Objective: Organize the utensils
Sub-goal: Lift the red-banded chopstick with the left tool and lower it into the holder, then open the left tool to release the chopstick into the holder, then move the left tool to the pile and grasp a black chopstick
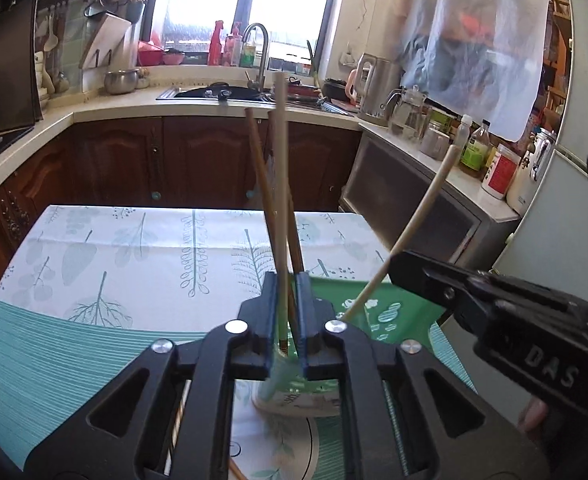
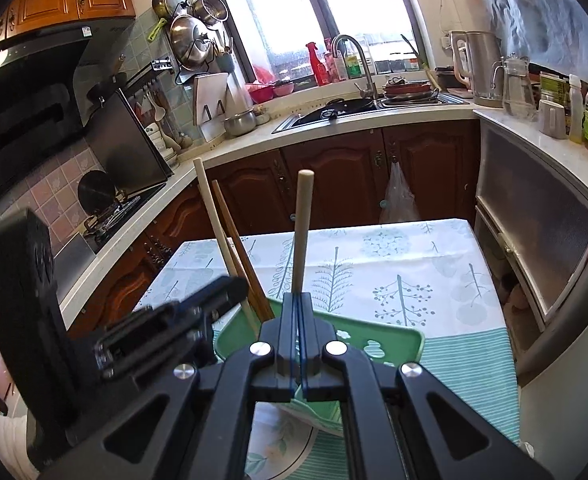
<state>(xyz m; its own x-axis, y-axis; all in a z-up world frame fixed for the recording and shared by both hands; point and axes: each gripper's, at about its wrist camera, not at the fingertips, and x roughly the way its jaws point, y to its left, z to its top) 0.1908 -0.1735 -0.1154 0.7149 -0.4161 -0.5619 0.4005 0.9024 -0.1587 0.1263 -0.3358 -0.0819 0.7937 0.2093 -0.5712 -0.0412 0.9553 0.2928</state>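
Note:
A green utensil holder stands on the cloth-covered table; it also shows in the right wrist view. My left gripper is shut on a pale chopstick that stands upright beside two brown chopsticks over the holder. My right gripper is shut on another pale chopstick, held upright above the holder. That chopstick leans across the left wrist view. The left gripper's body shows in the right wrist view. The brown chopsticks show there too.
Kitchen counter with sink lies beyond the table. A cabinet stands to the right, with bottles and a kettle on its top. A stove is at left. More chopsticks lie on the table under my left gripper.

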